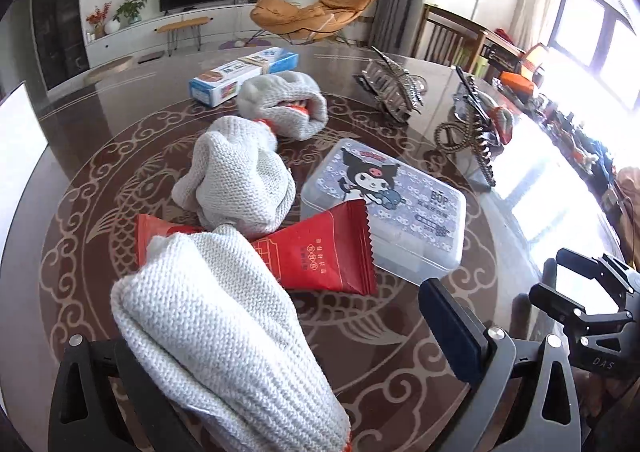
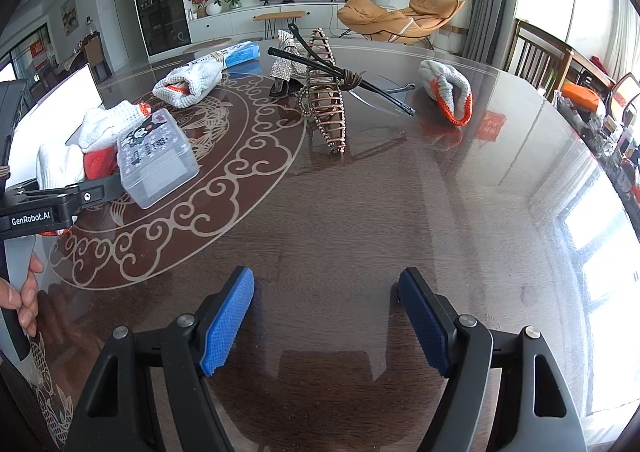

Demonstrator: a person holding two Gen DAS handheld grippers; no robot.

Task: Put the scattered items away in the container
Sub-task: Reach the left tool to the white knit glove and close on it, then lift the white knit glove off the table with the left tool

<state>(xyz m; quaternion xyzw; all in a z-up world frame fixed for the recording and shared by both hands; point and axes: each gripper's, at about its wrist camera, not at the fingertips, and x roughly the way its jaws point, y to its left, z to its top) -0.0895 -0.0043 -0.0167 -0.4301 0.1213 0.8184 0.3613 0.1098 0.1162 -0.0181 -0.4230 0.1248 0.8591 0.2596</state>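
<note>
A white knit glove (image 1: 216, 332) lies between the fingers of my left gripper (image 1: 280, 304). It covers the left finger and stays apart from the blue right pad (image 1: 452, 328), so the jaws stand open. Beyond it lie a red packet (image 1: 320, 256), a second glove (image 1: 240, 184) and a third glove (image 1: 284, 104) with an orange cuff. A translucent lidded box (image 1: 392, 208) with a cartoon print sits beside the packet, lid closed. My right gripper (image 2: 326, 284) is open over bare table (image 2: 360, 212), holding nothing.
A bronze hair claw (image 2: 326, 100), black glasses (image 2: 360, 88) and a rhinestone clip (image 2: 286, 56) lie mid-table. Another orange-cuffed glove (image 2: 448, 88) lies far right, and a blue-white carton (image 2: 240, 54) at the back. A person's hand (image 2: 24, 300) grips the left tool. Chairs stand behind the table.
</note>
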